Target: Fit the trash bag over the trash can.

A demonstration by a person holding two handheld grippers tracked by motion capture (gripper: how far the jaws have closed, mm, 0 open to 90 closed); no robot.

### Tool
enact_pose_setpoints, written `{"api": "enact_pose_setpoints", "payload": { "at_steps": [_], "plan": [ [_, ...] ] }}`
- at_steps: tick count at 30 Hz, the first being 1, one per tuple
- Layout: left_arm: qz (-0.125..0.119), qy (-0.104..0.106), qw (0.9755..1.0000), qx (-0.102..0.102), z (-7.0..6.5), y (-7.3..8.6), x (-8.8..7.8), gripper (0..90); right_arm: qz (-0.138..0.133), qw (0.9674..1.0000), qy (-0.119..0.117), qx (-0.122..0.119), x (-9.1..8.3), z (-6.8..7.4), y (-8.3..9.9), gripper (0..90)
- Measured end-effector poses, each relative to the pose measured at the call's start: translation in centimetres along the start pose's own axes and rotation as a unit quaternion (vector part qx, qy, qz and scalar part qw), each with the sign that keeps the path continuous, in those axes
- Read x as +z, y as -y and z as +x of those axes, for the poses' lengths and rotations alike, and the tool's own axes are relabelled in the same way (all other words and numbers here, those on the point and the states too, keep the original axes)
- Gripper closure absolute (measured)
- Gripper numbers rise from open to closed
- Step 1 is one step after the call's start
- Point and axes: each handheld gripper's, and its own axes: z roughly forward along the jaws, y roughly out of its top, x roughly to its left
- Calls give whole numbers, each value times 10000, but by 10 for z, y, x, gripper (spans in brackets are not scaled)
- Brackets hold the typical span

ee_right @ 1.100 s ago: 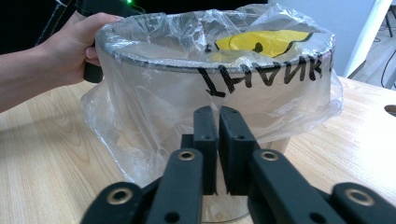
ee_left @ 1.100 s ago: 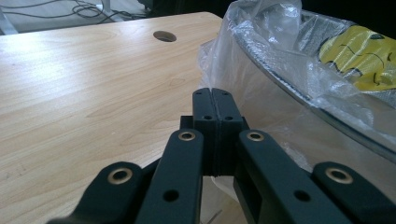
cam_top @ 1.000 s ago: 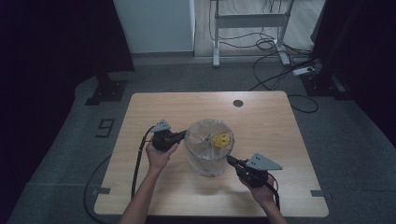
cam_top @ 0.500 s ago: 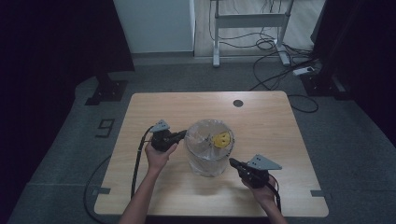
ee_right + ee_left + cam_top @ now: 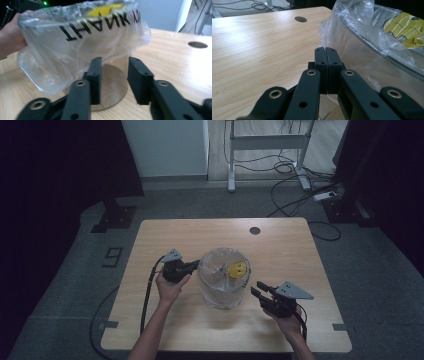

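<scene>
A clear plastic bag (image 5: 222, 277) with a yellow smiley (image 5: 236, 269) and black lettering is draped over a round container in the middle of the table. At the bag's left rim my left gripper (image 5: 196, 265) is shut, its tips (image 5: 325, 51) pressed together on the bag's film (image 5: 367, 37). My right gripper (image 5: 257, 290) sits just off the bag's lower right side. Its jaws have just been opening and now stand open (image 5: 113, 62) with nothing between them. Ahead of them hang the bag (image 5: 82, 42) and the container's round base (image 5: 110, 85).
The wooden table (image 5: 165, 235) has a round cable hole (image 5: 255, 230) near its far edge. A cable (image 5: 147, 295) trails from the left gripper off the near-left edge. Beyond the table, a desk frame (image 5: 267, 142) and loose cords lie on the floor.
My right gripper has opened, let go of the bag and drawn back slightly to the right. The left gripper and the bag have stayed put.
</scene>
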Motion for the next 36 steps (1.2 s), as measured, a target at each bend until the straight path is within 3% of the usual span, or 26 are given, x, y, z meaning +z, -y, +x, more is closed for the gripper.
{"api": "enact_pose_setpoints", "payload": {
  "at_steps": [3, 5, 7, 12, 14, 17, 20, 23, 30, 36],
  "plan": [
    [-71, -77, 9999, -6, 1, 0, -2, 824, -104, 9998, -68, -146, -2, 7, -6, 581],
    [-215, -163, 9996, -43, 2, 0, -7, 672, -137, 9996, -75, -230, -3, 12, -9, 566],
    [-381, -106, 9991, -125, 5, -1, -14, 530, -159, 9995, -116, -241, -4, 15, -11, 562],
    [-536, -144, 9983, -150, 12, -2, -29, 372, -149, 9996, -118, -198, -4, 14, -10, 556],
    [-576, -148, 9981, -151, 15, -2, -35, 354, -157, 9996, -112, -184, -5, 14, -10, 556],
    [-613, 44, 9981, -79, 17, -4, -43, 356, -173, 9997, -102, -171, -7, 12, -10, 556],
    [-554, 291, 9979, 159, 12, -9, -50, 366, -176, 9997, -96, -134, -9, 10, -9, 556],
    [-491, 398, 9972, 397, 3, -15, -54, 370, -157, 9998, -83, -96, -10, 9, -7, 556],
    [-216, 502, 9956, 765, -12, -32, -52, 395, -108, 9999, -6, 3, -12, 4, -3, 551],
    [-57, 811, 9923, 939, -15, -44, -47, 400, -117, 9999, -78, 76, -13, -1, -1, 541]
  ]
}}
